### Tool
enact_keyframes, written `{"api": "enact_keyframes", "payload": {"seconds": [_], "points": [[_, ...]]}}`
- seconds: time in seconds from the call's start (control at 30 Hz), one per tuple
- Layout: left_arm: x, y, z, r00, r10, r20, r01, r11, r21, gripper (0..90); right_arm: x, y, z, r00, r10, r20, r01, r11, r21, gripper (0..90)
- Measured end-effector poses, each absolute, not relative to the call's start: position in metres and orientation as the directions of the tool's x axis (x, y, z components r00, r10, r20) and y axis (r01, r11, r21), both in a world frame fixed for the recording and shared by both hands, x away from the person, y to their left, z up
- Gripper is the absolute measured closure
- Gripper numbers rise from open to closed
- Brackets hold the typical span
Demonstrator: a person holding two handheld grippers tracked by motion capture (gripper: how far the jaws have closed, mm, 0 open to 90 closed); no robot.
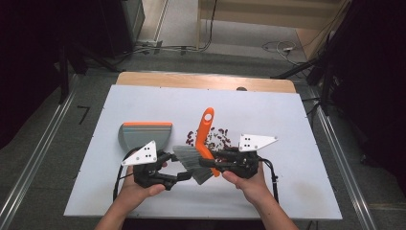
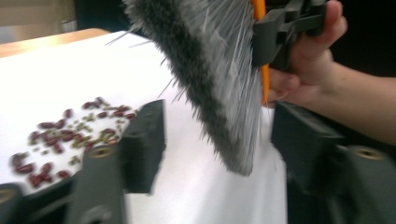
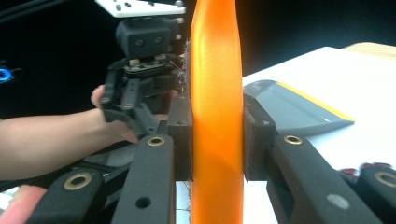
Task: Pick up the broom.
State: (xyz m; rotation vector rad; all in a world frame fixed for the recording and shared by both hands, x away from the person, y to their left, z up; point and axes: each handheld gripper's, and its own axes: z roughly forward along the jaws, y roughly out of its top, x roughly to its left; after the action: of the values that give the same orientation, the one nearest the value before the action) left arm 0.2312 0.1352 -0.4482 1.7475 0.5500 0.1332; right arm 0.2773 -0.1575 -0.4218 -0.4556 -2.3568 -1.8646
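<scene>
A hand brush with an orange handle (image 1: 206, 127) and grey bristles (image 1: 189, 155) is held above the white board (image 1: 273, 115). My right gripper (image 1: 207, 163) is shut on the handle (image 3: 215, 70), its pads pressing both sides near the bristle end. My left gripper (image 1: 179, 166) is open; in the left gripper view the bristles (image 2: 210, 70) hang between its jaws with gaps on both sides. Several dark red beans (image 1: 218, 139) lie scattered on the board beside the handle. A grey dustpan (image 1: 143, 134) with an orange edge lies flat at the left.
The board rests on a wooden table (image 1: 206, 80) whose far edge shows behind it. Metal rails (image 1: 335, 153) run along both sides on the floor. Cables (image 1: 277, 48) lie on the floor beyond the table. Bare board stretches right of the beans.
</scene>
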Motion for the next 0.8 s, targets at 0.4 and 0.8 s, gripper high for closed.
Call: {"api": "enact_keyframes", "payload": {"seconds": [0.4,0.8], "points": [[0.232,0.145,-0.451,0.816,0.536,-0.217,0.324,-0.112,0.94,0.0,0.285,-0.172,-0.421,-0.907,0.341,0.247,0.328,0.202,0.923,68.7],[0.23,0.158,-0.449,0.781,0.594,-0.193,0.314,-0.107,0.943,0.0,0.297,-0.186,-0.422,-0.842,0.502,0.198,0.357,0.242,0.902,68.7]]}}
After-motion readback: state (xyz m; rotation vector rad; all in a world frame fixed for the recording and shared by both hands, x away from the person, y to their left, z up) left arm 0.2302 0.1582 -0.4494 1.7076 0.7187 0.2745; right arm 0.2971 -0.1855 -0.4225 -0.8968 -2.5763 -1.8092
